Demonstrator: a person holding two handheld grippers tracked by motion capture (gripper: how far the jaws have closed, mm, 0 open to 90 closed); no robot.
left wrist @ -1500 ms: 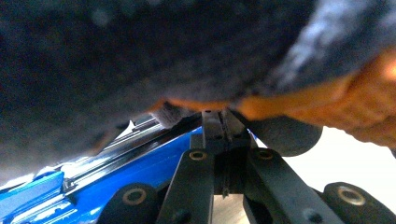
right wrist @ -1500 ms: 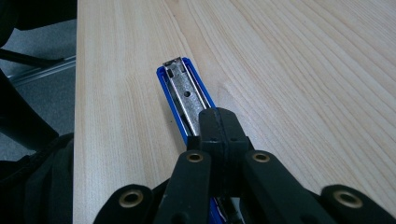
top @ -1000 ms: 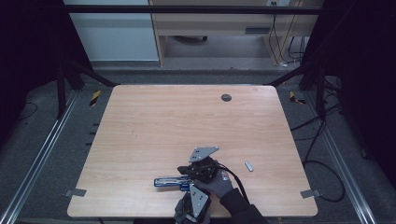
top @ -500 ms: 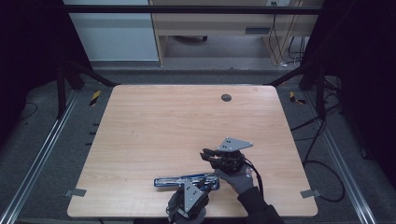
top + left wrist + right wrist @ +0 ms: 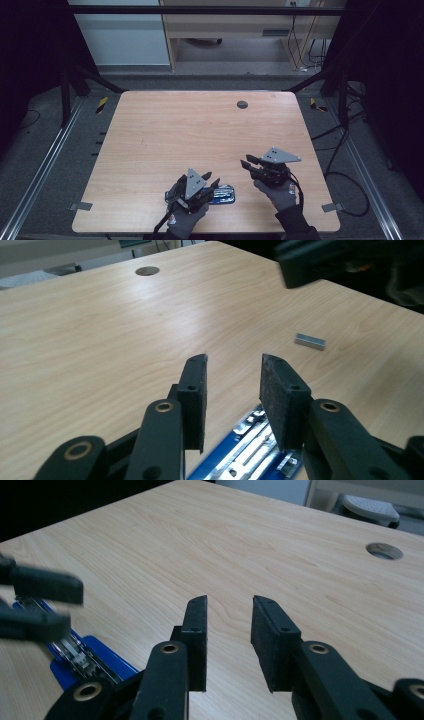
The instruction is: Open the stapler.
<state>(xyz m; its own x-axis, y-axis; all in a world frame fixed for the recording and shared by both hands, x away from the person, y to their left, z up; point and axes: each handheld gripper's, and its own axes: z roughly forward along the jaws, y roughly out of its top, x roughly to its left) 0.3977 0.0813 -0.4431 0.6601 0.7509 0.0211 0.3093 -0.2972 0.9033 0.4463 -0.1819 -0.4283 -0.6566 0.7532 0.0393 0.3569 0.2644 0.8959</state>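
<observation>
On the wooden bench (image 5: 165, 135) a blue stapler (image 5: 222, 195) lies opened flat near the front edge, its metal rail facing up. The left gripper (image 5: 232, 390) hangs just above it — its jaws have just been opening and stand spread, with nothing between the pads. A small grey strip of staples (image 5: 310, 341) lies on the bare wood farther off, apart from the stapler. The right gripper (image 5: 250, 164) is held well to the stapler's right, above the bench; its jaws have likewise just been opening and are spread, empty. A round cable hole (image 5: 242, 104) sits near the far edge.
</observation>
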